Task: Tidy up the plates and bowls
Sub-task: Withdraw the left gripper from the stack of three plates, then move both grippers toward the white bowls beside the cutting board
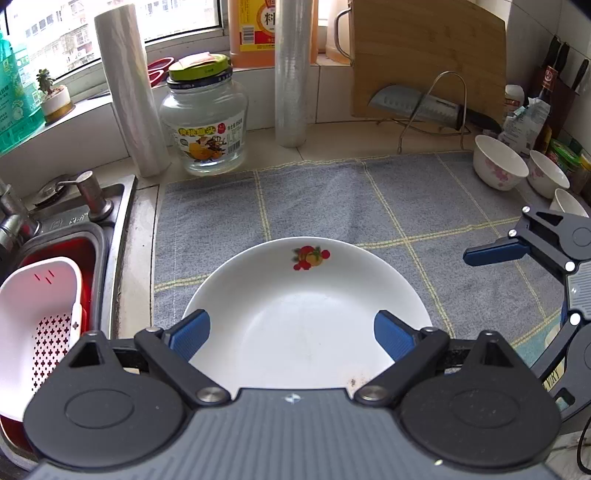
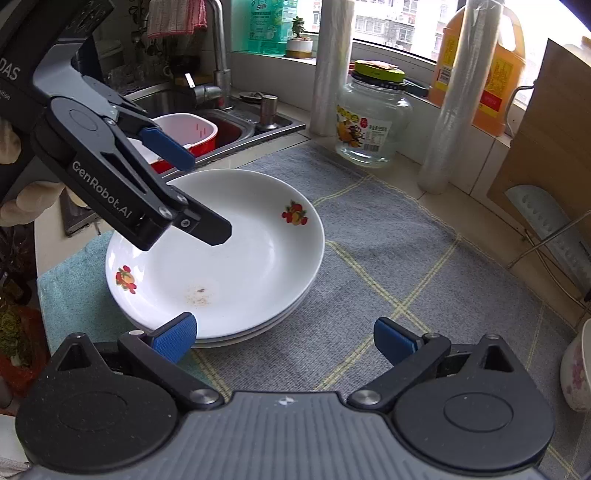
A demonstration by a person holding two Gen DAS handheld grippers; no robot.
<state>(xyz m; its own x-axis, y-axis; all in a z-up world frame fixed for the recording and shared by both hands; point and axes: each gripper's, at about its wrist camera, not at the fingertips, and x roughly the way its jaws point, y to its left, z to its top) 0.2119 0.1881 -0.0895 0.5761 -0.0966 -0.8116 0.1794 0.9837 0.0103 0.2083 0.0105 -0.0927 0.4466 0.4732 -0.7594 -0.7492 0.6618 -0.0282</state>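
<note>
The left gripper (image 1: 291,334) hangs over a stack of white plates (image 2: 221,258), its blue-padded fingers (image 1: 192,332) spread wide and pressing on nothing; the top plate (image 1: 306,314), marked with small fruit prints, lies under the gap between them. From the right wrist view the same gripper (image 2: 192,192) is seen angled down above the plate's left half, with part of a gloved hand (image 2: 22,206) behind it. The right gripper (image 2: 284,339) is likewise parted and empty, its left finger (image 2: 175,338) over the near rim of the stack and its right finger above bare cloth. The plates rest on a grey checked cloth (image 1: 369,206) spread over the tabletop (image 1: 332,144), just beside a steel sink (image 1: 114,206) holding a red basin (image 1: 74,254) and a white strainer basket (image 1: 40,302). Three white bowls with pink flowers (image 1: 500,166) stand in a row at the cloth's far right edge, well apart from the plates. Behind the cloth stand a glass jar (image 1: 205,122) with a green lid, two rolls of plastic film (image 1: 127,92), an orange bottle (image 1: 255,33), and a wooden cutting board (image 1: 428,55) with a cleaver (image 1: 417,105) in a wire rack.
</note>
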